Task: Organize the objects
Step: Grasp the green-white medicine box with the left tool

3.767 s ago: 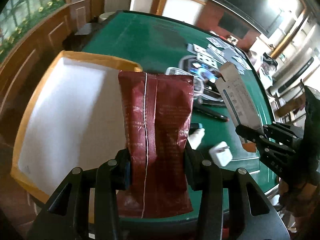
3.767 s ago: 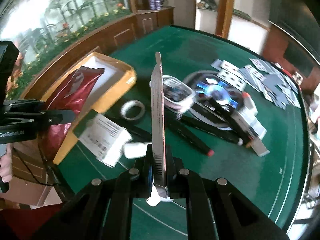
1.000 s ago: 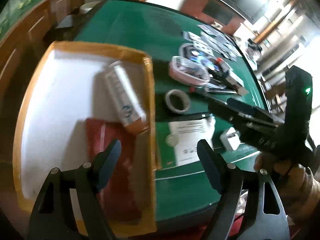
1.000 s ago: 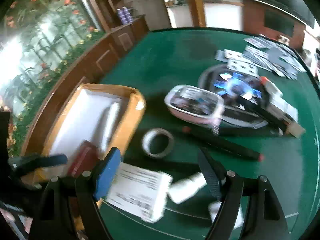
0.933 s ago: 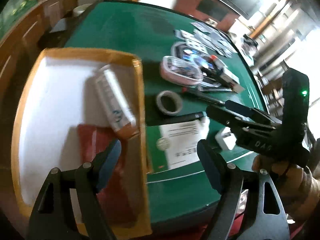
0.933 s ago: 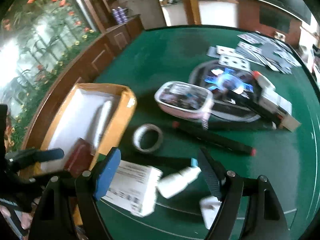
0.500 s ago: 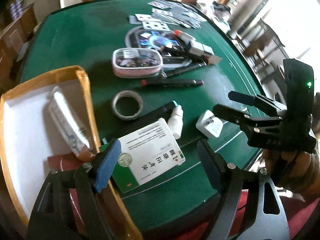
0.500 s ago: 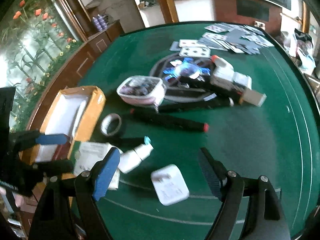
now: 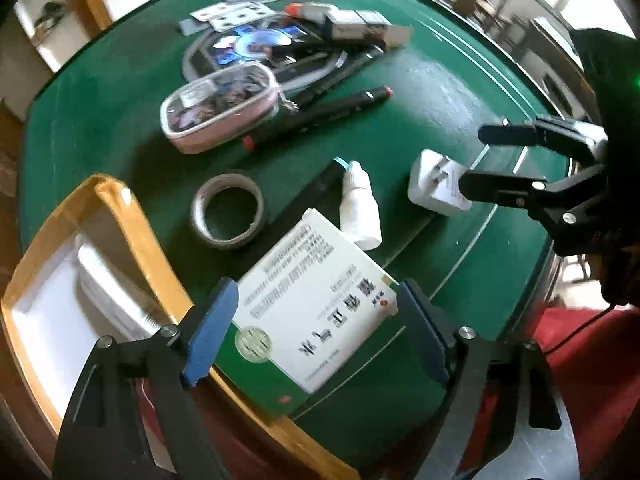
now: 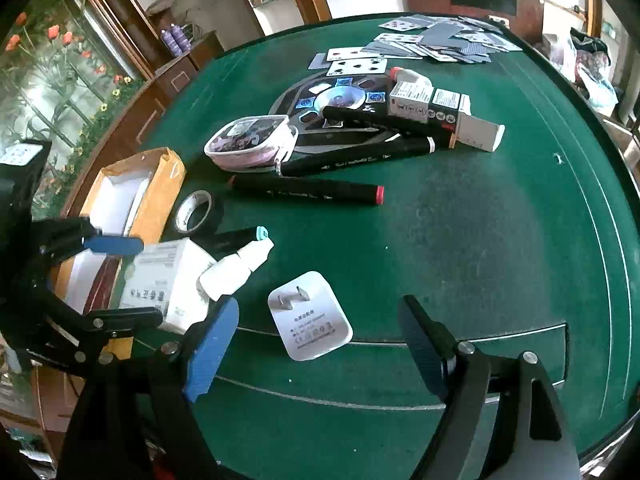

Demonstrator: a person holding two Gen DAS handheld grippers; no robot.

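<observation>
My left gripper (image 9: 316, 328) has just spread wider and straddles the box (image 9: 316, 300), which leans on the tray (image 9: 120, 216) rim, pads not yet touching. My right gripper (image 10: 320, 344) hangs wide over the charger (image 10: 310, 316), ready for 2 pickups.

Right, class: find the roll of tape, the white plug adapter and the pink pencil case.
roll of tape (image 9: 228, 210), left wrist view, ring's rim.
white plug adapter (image 10: 310, 318), right wrist view, labelled face.
pink pencil case (image 10: 250, 142), right wrist view, clear top.
</observation>
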